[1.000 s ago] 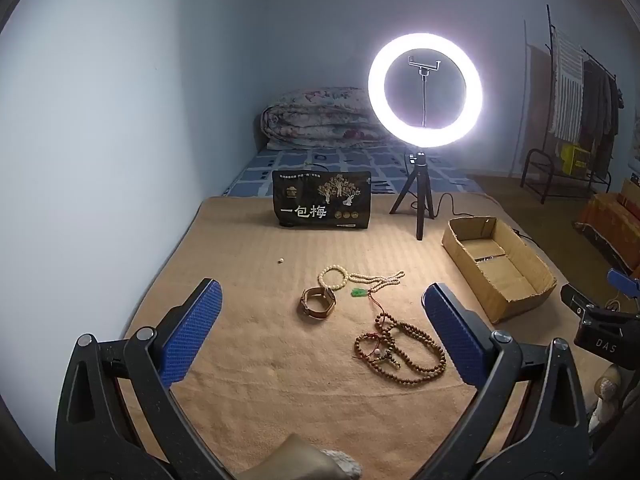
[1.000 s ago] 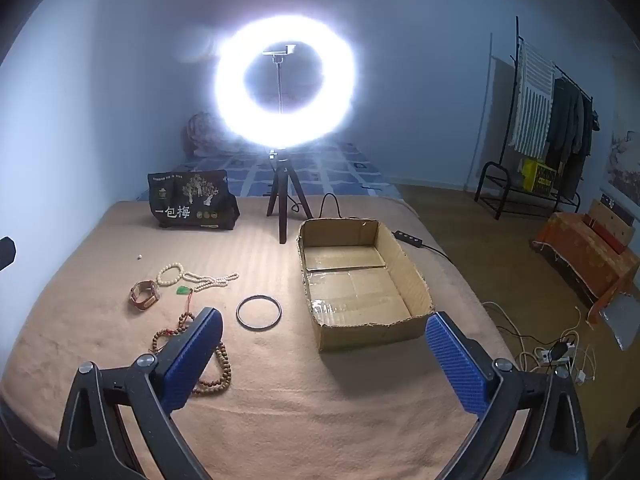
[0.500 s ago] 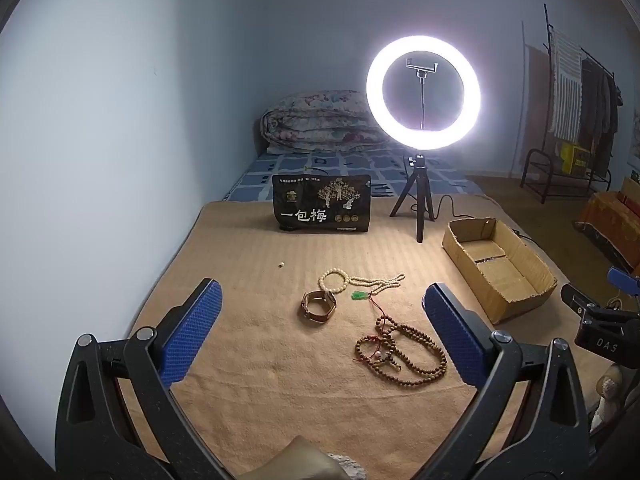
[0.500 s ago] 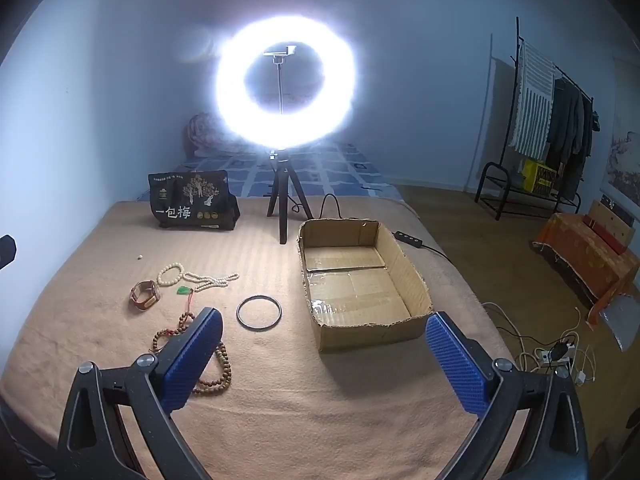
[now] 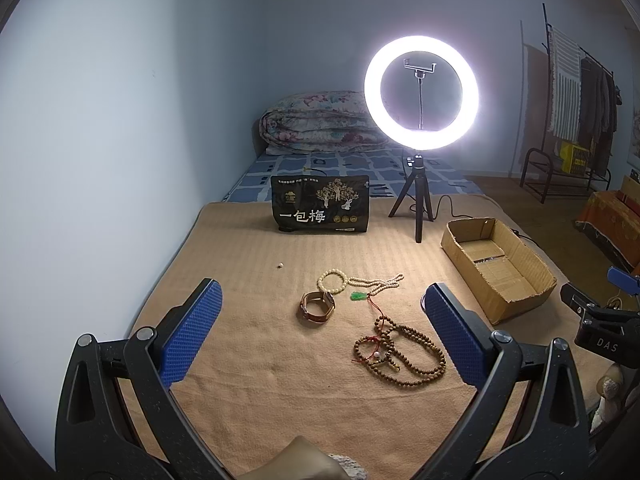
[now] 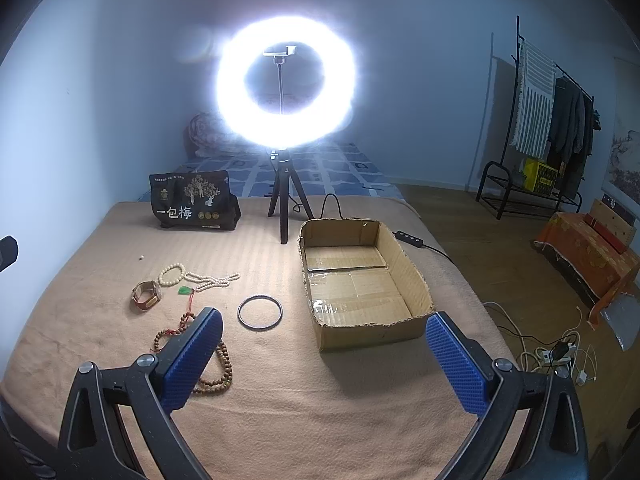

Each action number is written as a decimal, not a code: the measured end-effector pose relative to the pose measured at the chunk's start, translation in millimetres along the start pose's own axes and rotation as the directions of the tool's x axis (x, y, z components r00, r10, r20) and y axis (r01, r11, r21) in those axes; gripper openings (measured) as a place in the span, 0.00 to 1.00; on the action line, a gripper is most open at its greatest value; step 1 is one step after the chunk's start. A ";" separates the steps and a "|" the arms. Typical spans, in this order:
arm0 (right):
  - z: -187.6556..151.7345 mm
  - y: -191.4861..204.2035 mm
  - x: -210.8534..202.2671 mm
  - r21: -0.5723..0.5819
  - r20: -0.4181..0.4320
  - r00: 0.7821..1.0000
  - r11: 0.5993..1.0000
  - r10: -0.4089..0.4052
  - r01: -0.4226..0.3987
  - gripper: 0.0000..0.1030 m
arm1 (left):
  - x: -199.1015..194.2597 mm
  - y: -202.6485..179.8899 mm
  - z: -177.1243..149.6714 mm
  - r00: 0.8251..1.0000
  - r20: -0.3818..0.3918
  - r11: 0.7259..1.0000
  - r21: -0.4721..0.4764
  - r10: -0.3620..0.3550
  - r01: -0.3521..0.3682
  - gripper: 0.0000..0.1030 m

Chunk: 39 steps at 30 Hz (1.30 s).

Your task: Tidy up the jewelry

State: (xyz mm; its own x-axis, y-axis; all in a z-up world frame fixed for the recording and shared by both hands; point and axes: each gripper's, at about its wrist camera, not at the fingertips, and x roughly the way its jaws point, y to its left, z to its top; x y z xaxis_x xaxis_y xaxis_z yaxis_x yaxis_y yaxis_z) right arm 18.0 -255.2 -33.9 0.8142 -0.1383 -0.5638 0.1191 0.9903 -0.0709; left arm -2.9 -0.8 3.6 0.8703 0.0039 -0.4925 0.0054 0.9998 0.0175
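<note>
Both grippers hover above the tan blanket (image 6: 360, 420), nothing picked yet. Left gripper (image 5: 320, 340): jaws spread wide, empty. Right gripper (image 6: 324, 356): same, wide and empty.

Jewelry all lies loose on the blanket, left of the cardboard box (image 6: 404, 280), none inside it. Items: brown bead necklace (image 5: 404, 354) tangled with a red cord, nearest the left gripper; leather-strap watch (image 5: 317, 306) just beyond; cream bead bracelet (image 5: 333, 281) touching a cream bead strand (image 5: 378, 282); green pendant (image 5: 359, 296) on the red cord; dark bangle (image 6: 259, 312) lying flat between beads and box; one stray bead (image 5: 281, 266) well apart.

Likely step: first pick, probably the bangle for the right gripper, being closest to it and to the box. The bangle is thin and flat, so I'd come down steep with one finger inside the ring and one outside and pinch the rim. A pad may snag the blanket pile.

For the brown beads, grab a bunched section, not a single strand, and lift slowly; the cord probably drags the pendant along.

In the way: ring light tripod (image 6: 285, 208) and its cable (image 6: 424, 242) sit behind the box, black snack bag (image 6: 194, 200) at the far edge. Neither blocks the path. The box's near wall is torn and low, an easy drop side.
</note>
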 end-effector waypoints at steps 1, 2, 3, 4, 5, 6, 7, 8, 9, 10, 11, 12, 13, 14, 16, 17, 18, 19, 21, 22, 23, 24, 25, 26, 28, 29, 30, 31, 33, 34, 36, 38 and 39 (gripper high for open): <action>-0.1 -0.3 0.1 -0.001 0.000 1.000 1.000 0.000 0.000 1.00 | -0.4 0.1 0.1 1.000 0.000 1.000 0.000 0.000 0.000 1.00; -0.5 0.0 0.0 -0.001 0.001 1.000 1.000 0.000 0.000 1.00 | -0.7 0.1 0.2 1.000 0.000 1.000 0.000 0.000 0.000 1.00; -0.6 -0.8 0.1 -0.001 0.000 1.000 1.000 0.001 -0.001 1.00 | 0.7 -0.3 -0.5 1.000 0.002 1.000 0.001 0.001 -0.001 1.00; -1.0 -0.5 0.0 -0.001 0.000 1.000 1.000 0.001 -0.001 1.00 | 0.5 -0.4 -0.5 1.000 0.001 1.000 0.001 0.002 -0.002 1.00; -1.5 -0.1 0.0 -0.001 -0.001 1.000 1.000 0.001 -0.001 1.00 | 0.4 -0.4 -0.5 1.000 0.001 1.000 0.001 0.002 -0.002 1.00; 1.7 -0.5 0.5 -0.001 -0.001 1.000 1.000 0.001 -0.001 1.00 | 0.6 -0.3 -0.6 1.000 0.002 1.000 0.001 0.002 -0.002 1.00; 1.7 0.0 0.3 -0.002 -0.002 1.000 1.000 0.000 0.000 1.00 | 0.7 -0.3 -0.7 1.000 0.002 1.000 0.002 0.002 -0.002 1.00; 2.0 0.8 0.1 -0.003 -0.003 1.000 1.000 0.000 0.000 1.00 | 0.8 -0.3 -0.7 1.000 0.002 1.000 0.002 0.002 -0.002 1.00; 1.5 -0.5 -0.4 -0.002 -0.002 1.000 1.000 0.000 0.000 1.00 | 0.8 -0.3 -0.7 1.000 0.002 1.000 0.002 0.002 -0.002 1.00; 1.7 0.0 -0.5 -0.003 -0.002 1.000 1.000 0.000 0.000 1.00 | 0.8 -0.3 -0.6 1.000 0.002 1.000 0.002 0.002 -0.002 1.00; 1.6 -0.4 -0.2 -0.001 -0.003 1.000 1.000 0.001 -0.001 1.00 | 0.8 -0.3 -0.6 1.000 0.002 1.000 0.002 0.002 -0.002 1.00; 1.6 -0.4 -0.2 -0.001 -0.003 1.000 1.000 0.001 -0.001 1.00 | 0.7 -0.3 -0.7 1.000 0.002 1.000 0.002 0.002 -0.002 1.00; 1.8 0.1 -0.2 -0.001 -0.003 1.000 1.000 0.001 -0.001 1.00 | 0.8 -0.3 -0.7 1.000 0.002 1.000 0.002 0.002 -0.002 1.00; 1.6 -0.2 -0.1 -0.002 -0.003 1.000 1.000 0.001 -0.001 1.00 | 0.7 -0.4 -0.7 1.000 0.002 1.000 0.002 0.002 -0.002 1.00; 1.6 0.0 0.0 -0.002 -0.002 1.000 1.000 0.000 0.000 1.00 | 0.7 -0.3 -0.8 1.000 0.002 1.000 0.002 0.002 -0.002 1.00; 1.6 0.0 0.1 -0.002 -0.003 1.000 1.000 0.001 -0.001 1.00 | 0.7 -0.4 -0.8 1.000 0.003 1.000 0.003 0.002 -0.002 1.00; 1.7 0.4 -0.1 -0.002 -0.003 1.000 1.000 0.001 -0.001 1.00 | 0.7 -0.3 -0.8 1.000 0.003 1.000 0.003 0.002 -0.002 1.00; 1.5 0.2 0.0 -0.002 -0.002 1.000 1.000 0.001 -0.001 1.00 | 0.8 -0.3 -0.8 1.000 0.003 1.000 0.003 0.002 -0.002 1.00; 1.4 0.4 0.2 -0.002 -0.002 1.000 1.000 0.000 0.000 1.00 | 0.8 -0.3 -0.7 1.000 0.003 1.000 0.003 0.003 -0.003 1.00; 1.4 0.1 0.3 -0.003 -0.002 1.000 1.000 0.000 0.000 1.00 | 0.6 -0.5 -0.7 1.000 0.002 1.000 0.003 0.002 -0.002 1.00; 1.3 0.2 0.3 -0.002 -0.003 1.000 1.000 0.000 0.000 1.00 | 0.7 -0.3 -0.8 1.000 0.002 1.000 0.003 0.002 -0.002 1.00; 1.3 0.2 0.3 -0.002 -0.003 1.000 1.000 0.000 0.000 1.00 | 0.5 -0.4 -0.8 1.000 0.002 1.000 0.002 0.002 -0.002 1.00; 1.3 0.3 0.3 -0.002 -0.003 1.000 1.000 0.000 0.000 1.00 | 0.4 -0.6 -0.9 1.000 0.003 1.000 0.002 0.002 -0.002 1.00; 1.2 0.2 0.3 -0.002 -0.002 1.000 1.000 0.000 0.000 1.00 | 0.7 -0.6 -1.0 1.000 0.003 1.000 0.003 0.003 -0.003 1.00; 1.1 0.2 0.5 -0.003 -0.002 1.000 1.000 0.000 0.000 1.00 | 0.8 -0.6 -0.9 1.000 0.002 1.000 0.004 0.002 -0.002 1.00; 0.9 -0.2 0.7 -0.002 -0.002 1.000 1.000 0.000 0.000 1.00 | 0.7 -0.7 -1.0 1.000 0.003 1.000 0.004 0.003 -0.003 1.00; 0.9 -0.1 0.8 -0.002 -0.002 1.000 1.000 0.000 0.000 1.00 | 0.6 -0.7 -1.0 1.000 0.003 1.000 0.004 0.003 -0.003 1.00; 0.8 0.1 0.7 -0.002 -0.003 1.000 1.000 0.000 0.000 1.00 | 0.7 -0.5 -1.0 1.000 0.003 1.000 0.004 0.002 -0.002 1.00; 0.5 0.0 0.8 -0.003 -0.002 1.000 1.000 0.001 -0.001 1.00 | 0.7 -0.6 -1.1 1.000 0.003 1.000 0.004 0.003 -0.003 1.00; 0.4 0.6 0.5 -0.003 -0.002 1.000 1.000 0.001 -0.001 1.00 | 0.4 -0.8 -1.2 1.000 0.003 1.000 0.004 0.003 -0.003 1.00; 0.1 0.2 0.9 -0.003 -0.003 1.000 1.000 0.000 0.000 1.00 | 0.7 -0.8 -1.2 1.000 0.003 1.000 0.004 0.003 -0.003 1.00; 0.0 0.3 0.9 -0.003 -0.004 1.000 1.000 0.001 -0.001 1.00 | 0.6 -0.8 -1.3 1.000 0.003 1.000 0.004 0.003 -0.003 1.00; 0.4 -1.6 1.6 -0.004 -0.005 1.000 1.000 0.002 -0.002 1.00 | 0.6 -0.9 -1.3 1.000 0.003 1.000 0.005 0.003 -0.003 1.00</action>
State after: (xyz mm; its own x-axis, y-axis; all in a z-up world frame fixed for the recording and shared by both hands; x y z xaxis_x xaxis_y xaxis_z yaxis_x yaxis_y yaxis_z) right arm 19.4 -257.0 -34.3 0.8116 -0.1360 -0.5682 0.1151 0.9907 -0.0728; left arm -3.1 -1.7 2.2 0.8717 0.0070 -0.4900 0.0049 0.9997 0.0230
